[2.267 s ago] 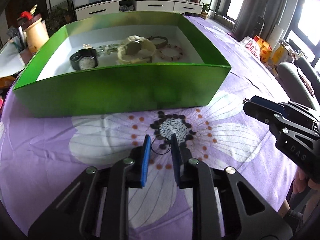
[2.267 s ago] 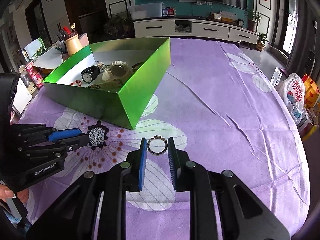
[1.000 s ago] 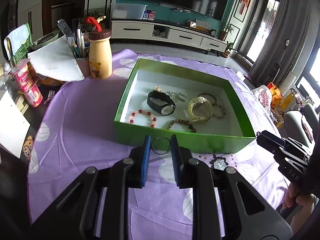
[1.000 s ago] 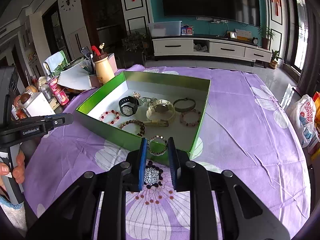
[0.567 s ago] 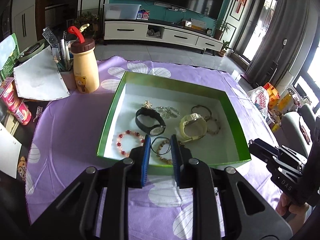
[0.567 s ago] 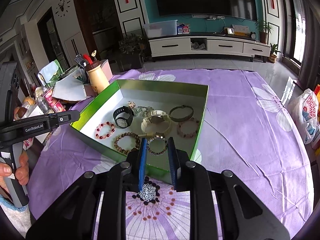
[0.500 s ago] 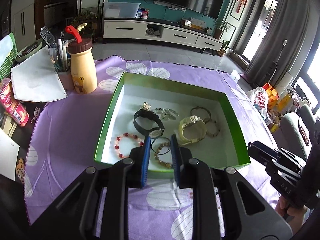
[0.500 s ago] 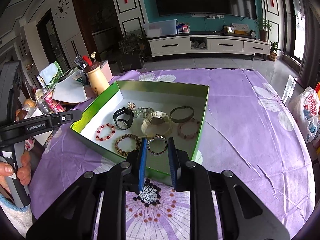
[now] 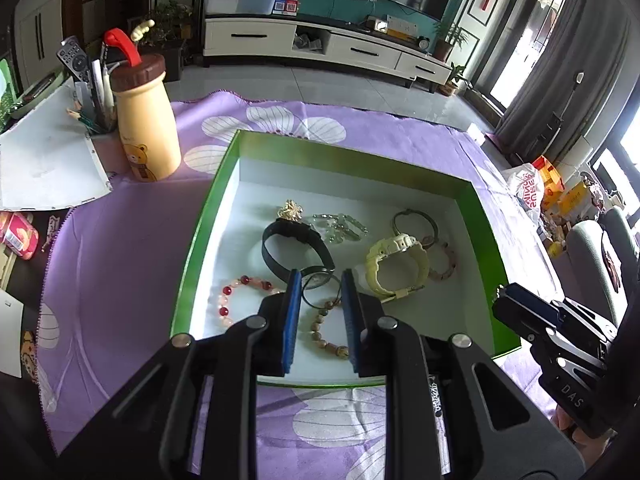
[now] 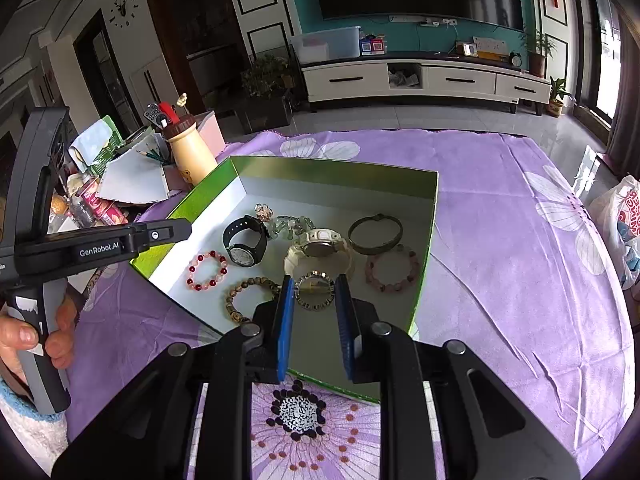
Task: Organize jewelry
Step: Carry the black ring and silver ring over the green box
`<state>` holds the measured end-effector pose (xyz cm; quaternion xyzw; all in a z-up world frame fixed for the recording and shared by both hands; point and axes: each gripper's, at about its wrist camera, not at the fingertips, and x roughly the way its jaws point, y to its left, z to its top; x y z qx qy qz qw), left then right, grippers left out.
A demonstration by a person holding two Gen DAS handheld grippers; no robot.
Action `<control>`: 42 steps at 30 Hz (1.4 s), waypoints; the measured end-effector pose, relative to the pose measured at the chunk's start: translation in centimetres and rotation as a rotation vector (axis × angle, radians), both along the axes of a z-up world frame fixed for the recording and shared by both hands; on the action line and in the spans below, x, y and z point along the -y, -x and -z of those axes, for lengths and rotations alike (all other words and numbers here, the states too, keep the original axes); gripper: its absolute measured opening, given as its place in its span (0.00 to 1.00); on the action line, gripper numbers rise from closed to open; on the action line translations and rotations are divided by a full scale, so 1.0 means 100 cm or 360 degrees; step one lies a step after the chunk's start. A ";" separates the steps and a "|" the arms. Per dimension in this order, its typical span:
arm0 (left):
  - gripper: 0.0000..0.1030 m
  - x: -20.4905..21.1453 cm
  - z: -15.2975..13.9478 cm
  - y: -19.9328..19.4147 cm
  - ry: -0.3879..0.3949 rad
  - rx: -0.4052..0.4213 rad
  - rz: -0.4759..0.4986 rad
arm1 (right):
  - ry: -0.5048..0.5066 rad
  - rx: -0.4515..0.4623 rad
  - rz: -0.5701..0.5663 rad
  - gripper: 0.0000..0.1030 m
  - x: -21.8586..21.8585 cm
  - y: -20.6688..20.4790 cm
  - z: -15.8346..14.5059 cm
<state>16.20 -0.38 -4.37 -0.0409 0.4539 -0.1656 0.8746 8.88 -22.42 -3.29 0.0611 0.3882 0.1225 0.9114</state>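
A green box (image 9: 208, 216) with a white floor stands on the purple flowered cloth; it also shows in the right wrist view (image 10: 424, 256). Inside lie a black watch (image 9: 296, 246), a cream watch (image 9: 396, 264), a red bead bracelet (image 9: 240, 296), a brown bead bracelet (image 9: 324, 328), a pink bracelet (image 10: 392, 268) and a dark bangle (image 10: 374, 234). My left gripper (image 9: 321, 292) is shut on a thin black ring (image 9: 320, 296), held above the box's near part. My right gripper (image 10: 314, 290) is shut on a studded silver ring (image 10: 314, 290), held over the box's near side.
A cream bottle with a brown cap (image 9: 144, 120), a pen cup (image 9: 96, 92) and papers (image 9: 44, 160) stand left of the box. Snack packets (image 10: 100, 204) lie at the table's left edge. Bags (image 9: 532, 188) and a chair (image 9: 592, 248) are off to the right.
Both grippers have lifted their rings off the cloth and carried them forward over the green box. Both remain shut on their rings.
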 end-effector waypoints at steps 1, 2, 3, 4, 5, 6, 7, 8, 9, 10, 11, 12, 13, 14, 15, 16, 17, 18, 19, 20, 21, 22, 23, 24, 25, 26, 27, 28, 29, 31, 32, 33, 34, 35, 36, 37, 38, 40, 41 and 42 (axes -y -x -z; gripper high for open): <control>0.19 0.001 0.002 -0.001 0.0000 -0.0010 0.0006 | 0.0000 -0.0005 -0.0001 0.20 0.000 -0.001 0.000; 0.19 0.002 0.004 -0.003 0.0001 -0.0023 0.0015 | 0.0002 -0.0006 -0.0003 0.20 0.000 -0.002 0.001; 0.19 0.003 0.005 -0.003 0.0005 -0.0033 0.0020 | 0.0003 -0.0011 -0.0004 0.20 -0.001 -0.003 0.002; 0.19 0.004 0.007 -0.005 0.0014 -0.0049 0.0028 | 0.0001 -0.0016 -0.0004 0.20 -0.001 -0.003 0.002; 0.19 0.005 0.008 -0.005 0.0016 -0.0059 0.0034 | -0.0003 -0.0024 -0.0004 0.20 0.000 -0.004 0.003; 0.19 0.006 0.009 -0.006 0.0014 -0.0063 0.0039 | -0.0007 -0.0027 -0.0002 0.20 0.000 -0.005 0.003; 0.19 0.008 0.009 -0.006 0.0013 -0.0065 0.0041 | -0.0010 -0.0029 0.0001 0.20 0.001 -0.005 0.003; 0.19 0.010 0.008 -0.007 0.0016 -0.0068 0.0051 | -0.0015 -0.0030 0.0002 0.20 0.002 -0.005 0.003; 0.19 0.011 0.008 -0.007 0.0018 -0.0068 0.0058 | -0.0020 -0.0032 0.0001 0.20 0.003 -0.006 0.003; 0.19 0.013 0.008 -0.007 0.0019 -0.0069 0.0067 | -0.0022 -0.0037 -0.0001 0.20 0.003 -0.007 0.004; 0.19 0.014 0.008 -0.008 0.0022 -0.0075 0.0074 | -0.0021 -0.0043 -0.0001 0.20 0.004 -0.008 0.005; 0.19 0.016 0.009 -0.010 0.0026 -0.0085 0.0080 | -0.0020 -0.0053 -0.0001 0.20 0.004 -0.009 0.006; 0.19 0.018 0.010 -0.011 0.0027 -0.0092 0.0082 | -0.0023 -0.0063 -0.0002 0.20 0.005 -0.010 0.008; 0.19 0.019 0.011 -0.013 0.0029 -0.0101 0.0083 | -0.0030 -0.0076 -0.0001 0.20 0.006 -0.012 0.009; 0.19 0.020 0.012 -0.014 0.0033 -0.0108 0.0084 | -0.0034 -0.0082 -0.0001 0.20 0.006 -0.012 0.010; 0.19 0.021 0.013 -0.016 0.0046 -0.0121 0.0091 | -0.0038 -0.0088 -0.0003 0.20 0.006 -0.013 0.011; 0.19 0.022 0.013 -0.017 0.0053 -0.0130 0.0095 | -0.0040 -0.0096 -0.0004 0.20 0.007 -0.014 0.013; 0.19 0.023 0.014 -0.019 0.0054 -0.0137 0.0097 | -0.0042 -0.0104 -0.0007 0.20 0.007 -0.015 0.014; 0.19 0.025 0.015 -0.021 0.0055 -0.0145 0.0099 | -0.0043 -0.0119 -0.0012 0.20 0.007 -0.017 0.015; 0.19 0.027 0.015 -0.023 0.0055 -0.0151 0.0101 | -0.0045 -0.0127 -0.0012 0.20 0.007 -0.017 0.016; 0.19 0.029 0.016 -0.024 0.0056 -0.0156 0.0104 | -0.0045 -0.0139 -0.0013 0.20 0.007 -0.019 0.017; 0.19 0.031 0.017 -0.026 0.0059 -0.0165 0.0111 | -0.0044 -0.0146 -0.0014 0.20 0.008 -0.020 0.017; 0.19 0.033 0.018 -0.027 0.0057 -0.0172 0.0111 | -0.0041 -0.0150 -0.0014 0.20 0.008 -0.022 0.018; 0.19 0.034 0.019 -0.028 0.0052 -0.0174 0.0111 | -0.0036 -0.0154 -0.0014 0.20 0.008 -0.023 0.017; 0.19 0.036 0.020 -0.030 0.0049 -0.0178 0.0113 | -0.0033 -0.0155 -0.0015 0.20 0.008 -0.024 0.017; 0.19 0.038 0.021 -0.031 0.0047 -0.0183 0.0113 | -0.0032 -0.0156 -0.0016 0.20 0.008 -0.025 0.017; 0.19 0.039 0.022 -0.032 0.0045 -0.0186 0.0114 | -0.0030 -0.0159 -0.0018 0.20 0.008 -0.026 0.017; 0.19 0.041 0.023 -0.033 0.0043 -0.0188 0.0118 | -0.0027 -0.0162 -0.0021 0.20 0.008 -0.027 0.017; 0.19 0.043 0.024 -0.034 0.0041 -0.0191 0.0120 | -0.0019 -0.0164 -0.0023 0.20 0.008 -0.027 0.018; 0.19 0.047 0.026 -0.036 0.0029 -0.0196 0.0122 | -0.0008 -0.0172 -0.0028 0.20 0.007 -0.029 0.019; 0.19 0.048 0.027 -0.037 0.0024 -0.0197 0.0125 | -0.0004 -0.0176 -0.0030 0.20 0.007 -0.029 0.020; 0.19 0.049 0.027 -0.037 0.0024 -0.0199 0.0126 | -0.0001 -0.0178 -0.0031 0.20 0.007 -0.029 0.021; 0.19 0.051 0.028 -0.038 0.0023 -0.0200 0.0128 | 0.0003 -0.0181 -0.0033 0.20 0.007 -0.030 0.022; 0.19 0.052 0.028 -0.038 0.0023 -0.0201 0.0129 | 0.0006 -0.0186 -0.0036 0.20 0.007 -0.030 0.023; 0.19 0.053 0.029 -0.038 0.0023 -0.0204 0.0130 | 0.0009 -0.0190 -0.0037 0.20 0.007 -0.031 0.024; 0.19 0.054 0.030 -0.040 0.0019 -0.0209 0.0130 | 0.0013 -0.0198 -0.0039 0.20 0.006 -0.031 0.025; 0.19 0.056 0.031 -0.041 0.0013 -0.0212 0.0129 | 0.0016 -0.0204 -0.0042 0.20 0.006 -0.032 0.026; 0.19 0.059 0.033 -0.043 -0.0003 -0.0218 0.0127 | 0.0026 -0.0212 -0.0052 0.20 0.006 -0.033 0.027; 0.19 0.059 0.035 -0.044 -0.0006 -0.0222 0.0124 | 0.0030 -0.0211 -0.0055 0.20 0.005 -0.033 0.027; 0.19 0.060 0.036 -0.045 -0.0006 -0.0225 0.0117 | 0.0033 -0.0213 -0.0059 0.20 0.004 -0.033 0.027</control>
